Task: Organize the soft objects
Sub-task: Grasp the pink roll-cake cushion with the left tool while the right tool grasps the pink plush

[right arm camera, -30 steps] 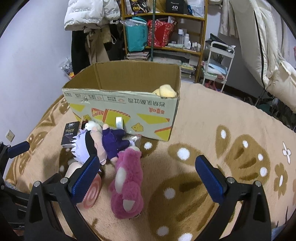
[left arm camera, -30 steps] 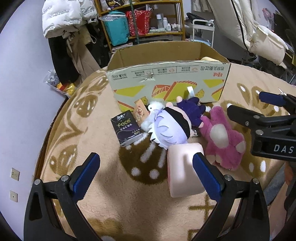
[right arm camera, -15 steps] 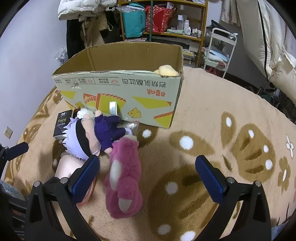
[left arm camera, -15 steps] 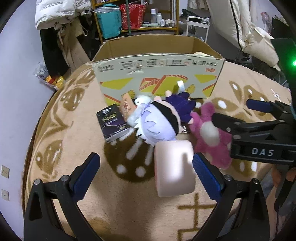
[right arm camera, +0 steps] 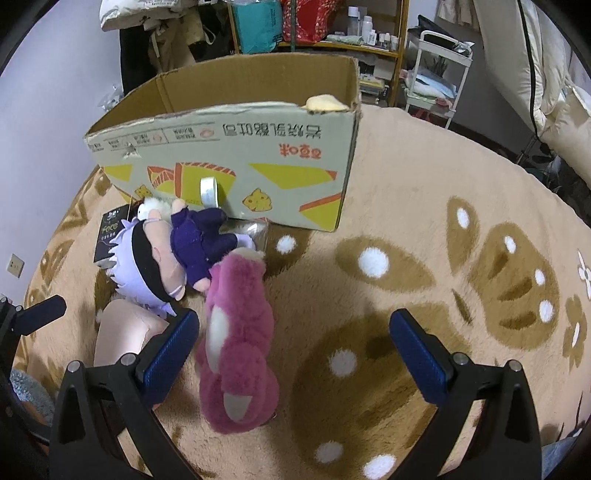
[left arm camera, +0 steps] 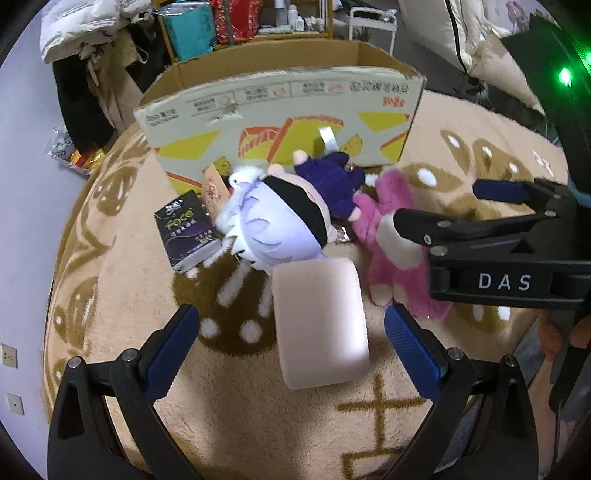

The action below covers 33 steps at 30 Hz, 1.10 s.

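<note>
A pink plush bear (right arm camera: pixel 236 347) (left arm camera: pixel 391 251) lies on the rug in front of an open cardboard box (right arm camera: pixel 236 155) (left arm camera: pixel 280 110). A white-haired doll in purple clothes (left arm camera: pixel 284 218) (right arm camera: pixel 166 254) lies left of it. A pale pink cushion (left arm camera: pixel 319 325) (right arm camera: pixel 125 332) lies nearest me. My left gripper (left arm camera: pixel 291 347) is open, its fingers on either side of the cushion. My right gripper (right arm camera: pixel 295 347) is open and empty, low over the bear's right side; it also shows in the left wrist view (left arm camera: pixel 461 210). A yellow soft toy (right arm camera: pixel 325 103) sits inside the box.
A black "Face" pack (left arm camera: pixel 186 229) and a small orange card (left arm camera: pixel 214 184) lie left of the doll. The tan patterned rug (right arm camera: pixel 424 258) stretches to the right. Shelves (right arm camera: pixel 314 22), a white trolley (right arm camera: pixel 436 55) and hanging coats (left arm camera: pixel 92 55) stand behind the box.
Both grippers have moved forward and down towards the toys. The cushion now lies between the left fingers, and the right gripper has come in over the pink bear.
</note>
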Available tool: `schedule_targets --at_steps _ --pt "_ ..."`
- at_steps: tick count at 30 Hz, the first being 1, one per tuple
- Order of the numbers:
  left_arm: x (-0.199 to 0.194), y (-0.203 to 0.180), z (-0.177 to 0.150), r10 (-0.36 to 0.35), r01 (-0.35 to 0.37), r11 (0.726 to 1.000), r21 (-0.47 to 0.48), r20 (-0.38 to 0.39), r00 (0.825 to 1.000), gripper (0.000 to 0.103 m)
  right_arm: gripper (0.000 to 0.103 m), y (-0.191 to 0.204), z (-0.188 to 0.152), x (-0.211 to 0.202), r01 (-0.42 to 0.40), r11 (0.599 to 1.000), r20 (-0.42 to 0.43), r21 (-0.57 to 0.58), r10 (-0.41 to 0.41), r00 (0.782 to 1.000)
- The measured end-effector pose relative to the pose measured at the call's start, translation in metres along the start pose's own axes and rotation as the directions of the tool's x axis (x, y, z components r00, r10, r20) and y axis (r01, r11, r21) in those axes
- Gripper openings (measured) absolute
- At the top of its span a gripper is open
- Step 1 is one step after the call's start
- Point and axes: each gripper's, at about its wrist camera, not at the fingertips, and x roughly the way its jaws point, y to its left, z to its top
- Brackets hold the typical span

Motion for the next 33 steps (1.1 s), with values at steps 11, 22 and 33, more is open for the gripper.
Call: schedule_targets --at_steps 11,22,33 --pt "0.015 -0.014 -0.006 0.055 -0.051 0.997 0.065 -0.062 0.997 0.099 0.082 0.001 -0.004 0.009 -0.063 0.998 -0.044 0.008 0.063 0.997" --pt "0.020 -0.006 -0.008 0.046 -0.044 0.999 0.028 -0.082 0.996 0.091 0.074 0.011 -0.011 0.030 -0.098 0.995 -0.124 0.007 0.098 0.987" --pt "0.024 -0.001 -0.007 -0.024 0.026 0.999 0.030 -0.068 0.997 0.052 0.043 0.019 -0.015 0.030 -0.164 0.987 -0.130 0.001 0.162 0.978"
